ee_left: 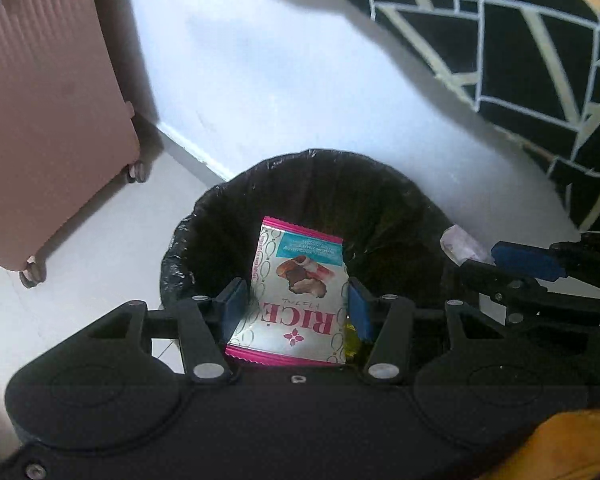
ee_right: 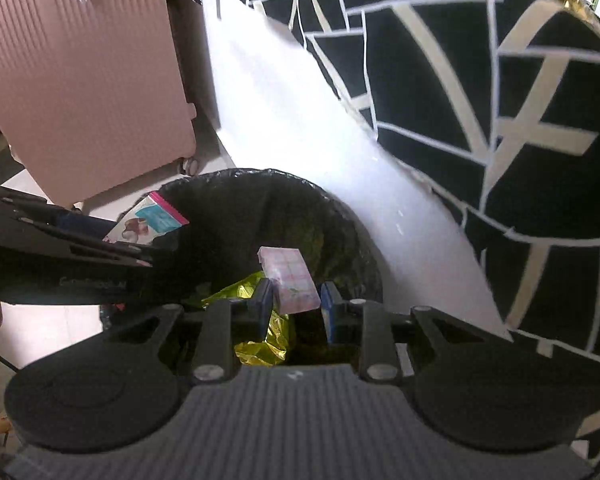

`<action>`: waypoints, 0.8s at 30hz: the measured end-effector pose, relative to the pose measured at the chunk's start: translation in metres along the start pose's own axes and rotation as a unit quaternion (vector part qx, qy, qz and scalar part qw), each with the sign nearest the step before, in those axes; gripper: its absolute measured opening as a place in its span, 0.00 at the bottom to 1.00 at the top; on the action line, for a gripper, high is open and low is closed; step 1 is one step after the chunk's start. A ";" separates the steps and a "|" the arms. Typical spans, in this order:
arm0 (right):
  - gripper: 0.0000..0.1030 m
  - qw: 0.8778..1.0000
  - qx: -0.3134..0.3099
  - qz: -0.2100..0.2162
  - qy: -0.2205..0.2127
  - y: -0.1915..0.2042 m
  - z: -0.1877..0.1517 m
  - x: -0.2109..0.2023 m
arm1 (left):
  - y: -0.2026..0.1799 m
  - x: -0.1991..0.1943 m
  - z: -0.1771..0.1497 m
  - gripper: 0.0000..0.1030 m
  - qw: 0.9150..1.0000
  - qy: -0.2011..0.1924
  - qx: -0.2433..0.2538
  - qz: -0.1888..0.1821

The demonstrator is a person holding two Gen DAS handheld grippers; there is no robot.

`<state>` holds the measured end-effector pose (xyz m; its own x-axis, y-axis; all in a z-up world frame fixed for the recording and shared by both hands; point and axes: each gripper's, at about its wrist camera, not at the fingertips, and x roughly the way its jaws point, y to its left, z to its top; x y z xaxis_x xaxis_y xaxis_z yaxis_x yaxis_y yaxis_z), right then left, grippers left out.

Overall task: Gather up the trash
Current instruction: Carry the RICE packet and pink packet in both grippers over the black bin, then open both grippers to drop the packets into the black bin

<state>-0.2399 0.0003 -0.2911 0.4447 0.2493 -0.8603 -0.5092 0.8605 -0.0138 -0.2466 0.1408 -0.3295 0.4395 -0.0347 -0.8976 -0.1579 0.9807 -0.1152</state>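
The near rim of the round black-lined trash bin (ee_left: pixel 300 184) is hidden behind my left gripper (ee_left: pixel 296 304). The ribbed pink hard-shell suitcase (ee_right: pixel 80 80) is cut off by the picture's edge. The crumpled yellow foil wrapper (ee_right: pixel 264 348) lies half hidden under my right gripper (ee_right: pixel 296 306).

Bin liner (ee_left: pixel 324 192): thin black plastic film, crinkled, glossy. 
Rice snack wrapper (ee_left: pixel 296 292): glossy printed foil-plastic. 
Pink checked packet (ee_right: pixel 290 280): soft plastic wrap, slight sheen. 
Yellow wrapper (ee_right: pixel 264 344): metallic foil, crumpled. 
Suitcase (ee_right: pixel 80 80): pink ribbed hard plastic, matt. 
Floor (ee_left: pixel 100 248): smooth pale tile.
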 end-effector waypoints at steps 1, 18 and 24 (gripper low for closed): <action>0.31 1.000 0.001 -0.001 0.001 0.000 -0.001 0.005 | 0.001 0.004 0.000 0.50 1.000 0.001 0.001 -0.001; 0.61 1.000 0.026 -0.004 -0.002 -0.001 0.002 0.004 | 0.007 0.009 0.003 0.79 1.000 0.022 -0.007 0.017; 0.64 0.999 0.031 -0.003 -0.006 -0.004 0.024 -0.047 | -0.006 -0.048 0.017 0.82 1.000 0.017 0.003 0.024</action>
<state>-0.2418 -0.0042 -0.2382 0.4567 0.2492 -0.8540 -0.4596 0.8880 0.0134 -0.2519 0.1395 -0.2782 0.4019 0.0054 -0.9157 -0.1732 0.9824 -0.0702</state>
